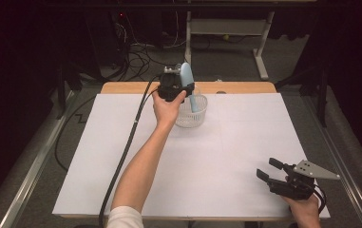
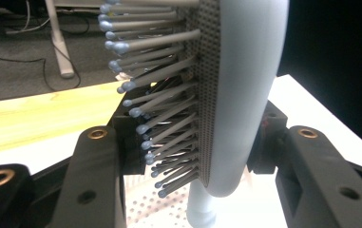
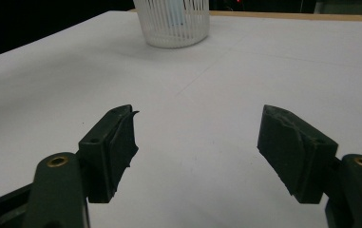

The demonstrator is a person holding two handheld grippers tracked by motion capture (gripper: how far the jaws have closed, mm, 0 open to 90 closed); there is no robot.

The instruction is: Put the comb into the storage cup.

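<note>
While the left gripper (image 1: 184, 89) clamps a blue hairbrush (image 1: 187, 80) over the basket (image 1: 191, 113), white-covered table (image 1: 245, 142), dark room, right gripper (image 1: 270, 170) released.

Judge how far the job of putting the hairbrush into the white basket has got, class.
Done: the left tool has gripped the blue hairbrush by its head and carried it to the white basket. In hand: the handle points down inside the basket, the brush upright. Left: releasing it. The right tool waits open near the table's front edge.
</note>
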